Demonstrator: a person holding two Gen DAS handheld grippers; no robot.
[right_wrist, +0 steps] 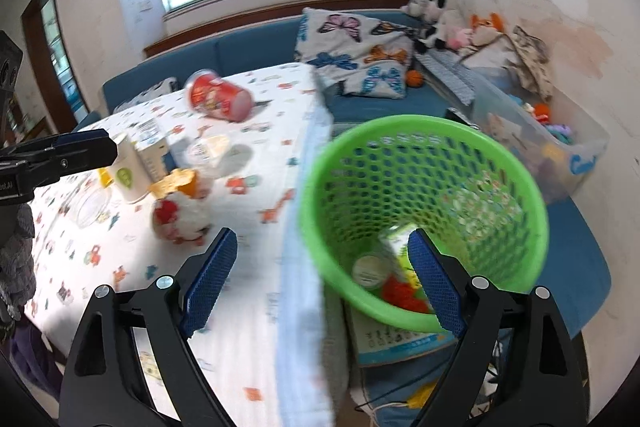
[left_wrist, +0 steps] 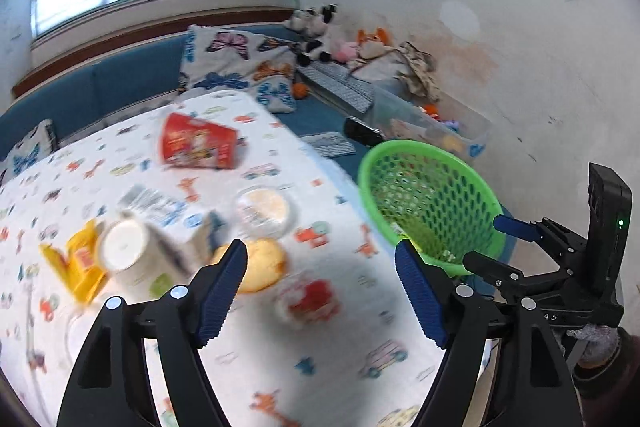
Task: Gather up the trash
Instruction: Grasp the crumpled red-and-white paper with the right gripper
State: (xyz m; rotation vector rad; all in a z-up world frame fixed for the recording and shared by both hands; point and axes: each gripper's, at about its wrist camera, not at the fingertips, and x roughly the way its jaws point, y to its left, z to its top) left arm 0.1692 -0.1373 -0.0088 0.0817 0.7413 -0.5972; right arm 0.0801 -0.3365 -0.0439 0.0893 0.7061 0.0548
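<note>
Both my left tongs (left_wrist: 320,259) and right tongs (right_wrist: 324,247) are spread and hold nothing. Trash lies scattered on the table (left_wrist: 280,359): a red cup (left_wrist: 196,143) on its side, a white cup (left_wrist: 132,255). The green basket (right_wrist: 420,131) beside the table holds a few pieces.

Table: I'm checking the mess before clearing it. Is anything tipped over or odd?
Yes. The red cup lies on its side at the far end of the table, and the white paper cup is tipped over too. Motion blur hides finer damage.
</note>
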